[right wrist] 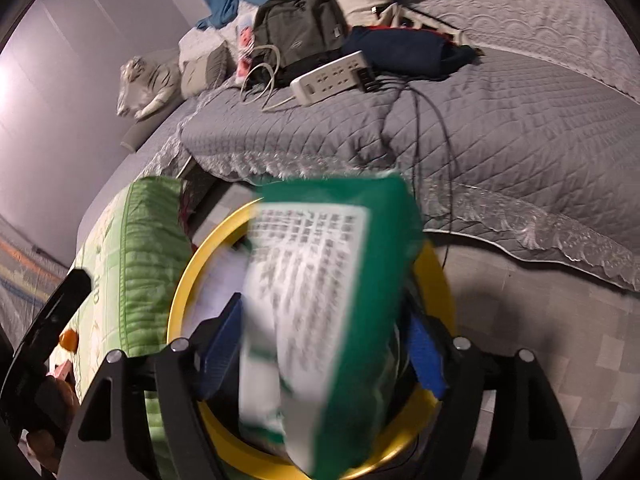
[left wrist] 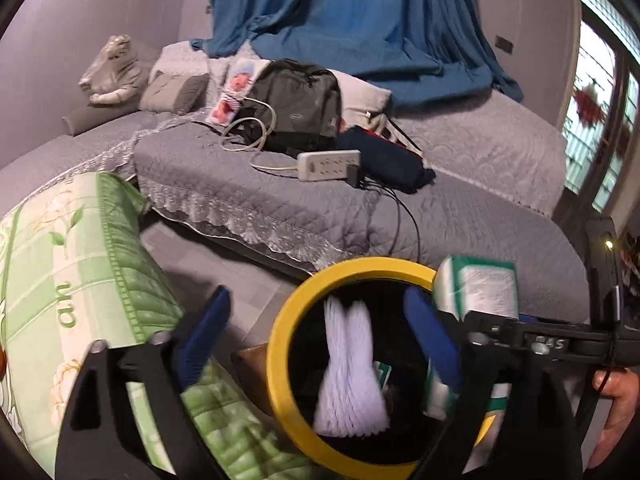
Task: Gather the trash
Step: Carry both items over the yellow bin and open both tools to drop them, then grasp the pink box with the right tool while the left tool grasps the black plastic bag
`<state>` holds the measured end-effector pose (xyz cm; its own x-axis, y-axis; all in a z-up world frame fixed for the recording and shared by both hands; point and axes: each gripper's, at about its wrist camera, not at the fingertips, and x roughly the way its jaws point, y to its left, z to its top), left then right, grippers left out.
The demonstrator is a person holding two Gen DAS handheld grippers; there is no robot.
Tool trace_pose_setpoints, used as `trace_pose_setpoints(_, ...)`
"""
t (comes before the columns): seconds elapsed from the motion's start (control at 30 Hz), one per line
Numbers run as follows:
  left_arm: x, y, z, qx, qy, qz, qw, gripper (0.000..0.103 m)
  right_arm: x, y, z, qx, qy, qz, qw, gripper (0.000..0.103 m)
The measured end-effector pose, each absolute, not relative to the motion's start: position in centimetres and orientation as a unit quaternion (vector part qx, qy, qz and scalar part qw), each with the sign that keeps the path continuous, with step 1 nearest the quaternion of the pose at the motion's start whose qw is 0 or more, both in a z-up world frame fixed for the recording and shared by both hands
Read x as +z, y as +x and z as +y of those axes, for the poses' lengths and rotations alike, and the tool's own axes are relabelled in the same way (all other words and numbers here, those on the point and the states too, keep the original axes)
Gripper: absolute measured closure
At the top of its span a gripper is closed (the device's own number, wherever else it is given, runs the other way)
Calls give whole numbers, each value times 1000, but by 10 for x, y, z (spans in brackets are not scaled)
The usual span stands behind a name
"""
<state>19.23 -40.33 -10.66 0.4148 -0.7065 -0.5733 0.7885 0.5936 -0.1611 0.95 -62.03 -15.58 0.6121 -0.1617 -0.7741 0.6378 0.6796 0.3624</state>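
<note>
A trash bin with a yellow rim (left wrist: 280,344) stands on the floor beside the bed. A blurred white tissue wad (left wrist: 350,372) is inside it, below my open, empty left gripper (left wrist: 316,332). In the right wrist view a green and white printed package (right wrist: 316,312) is blurred between the blue pads of my right gripper (right wrist: 320,344), over the bin's yellow rim (right wrist: 188,280). The pads stand apart from the package's sides; I cannot tell whether they grip it. The package also shows in the left wrist view (left wrist: 476,292) with the right gripper's black frame.
A green quilted bedding pack (left wrist: 76,276) lies left of the bin. The grey bed (left wrist: 460,216) holds a backpack (left wrist: 300,104), a white power strip (left wrist: 328,165) with cables hanging over the edge, dark clothes and a plush tiger (left wrist: 112,72).
</note>
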Motion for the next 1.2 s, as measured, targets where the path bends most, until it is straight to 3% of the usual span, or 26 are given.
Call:
trace_pose_setpoints(0.2, -93, 204, -363, -415, 21, 299, 859, 11, -138, -1, -615, -242, 311, 350, 850, 28)
trace_pose_setpoints(0.37, -59, 200, -309, -383, 10, 243, 891, 11, -118, 4, -592, -216, 291, 331, 871, 27)
trace_pose_setpoints(0.67, -21, 185, -153, -319, 5, 207, 925, 8, -91, 63, -492, -81, 222, 337, 911, 27)
trace_pose_setpoints(0.9, -39, 165, -14, -196, 3, 206, 959, 8, -83, 137, -366, 73, 87, 369, 922, 28)
trace_pose_setpoints(1.2, -105, 142, 125, -62, -95, 301, 947, 8, -83, 215, -171, 249, -116, 384, 882, 28)
